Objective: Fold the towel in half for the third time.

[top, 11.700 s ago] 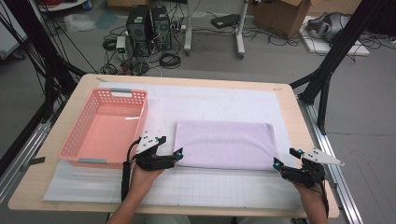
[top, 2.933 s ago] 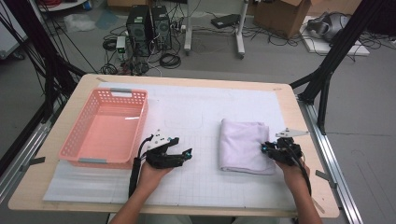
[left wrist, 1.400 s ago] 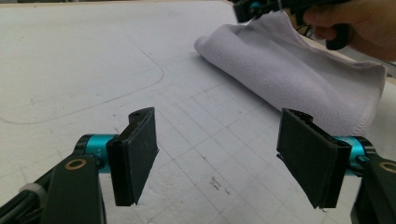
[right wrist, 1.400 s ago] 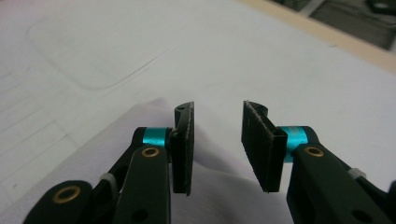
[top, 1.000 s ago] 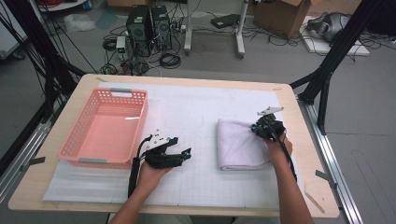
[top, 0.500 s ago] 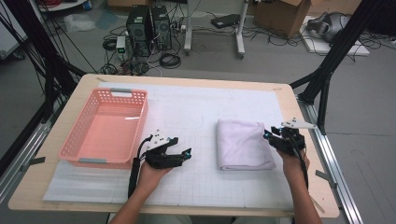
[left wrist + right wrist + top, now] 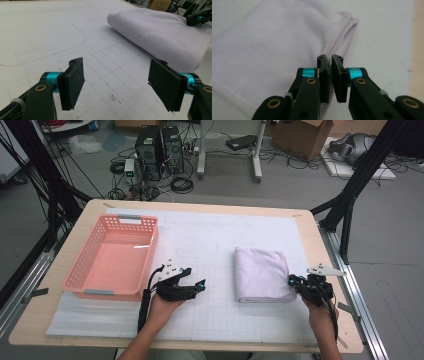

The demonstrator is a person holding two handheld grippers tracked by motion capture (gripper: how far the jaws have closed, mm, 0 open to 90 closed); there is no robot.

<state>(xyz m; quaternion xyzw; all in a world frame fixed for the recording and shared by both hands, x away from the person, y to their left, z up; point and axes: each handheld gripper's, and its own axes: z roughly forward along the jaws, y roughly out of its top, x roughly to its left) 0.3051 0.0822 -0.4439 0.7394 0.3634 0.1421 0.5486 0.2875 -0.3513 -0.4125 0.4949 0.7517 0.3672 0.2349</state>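
A pale lilac towel (image 7: 262, 272), folded into a thick rectangle, lies on the white mat right of centre. My right gripper (image 7: 294, 282) is at its near right corner. In the right gripper view its jaws (image 7: 330, 60) have just been closing and now stand shut, with the towel's (image 7: 274, 37) stitched hem running in between the pad tips. My left gripper (image 7: 199, 286) rests on the mat left of the towel, open, with bare mat between its pads (image 7: 118, 82). The left gripper view shows the towel (image 7: 162, 32) farther off and the right gripper (image 7: 197, 18) at its far edge.
A pink plastic basket (image 7: 150, 255) with nothing in it stands at the left of the table. The white gridded mat (image 7: 210, 235) covers most of the tabletop. Black frame struts rise beside the right edge, and floor cables and computers lie beyond the far edge.
My right gripper has moved along the towel's right edge from its far part toward the near corner and has shut there. The left gripper has stayed put.
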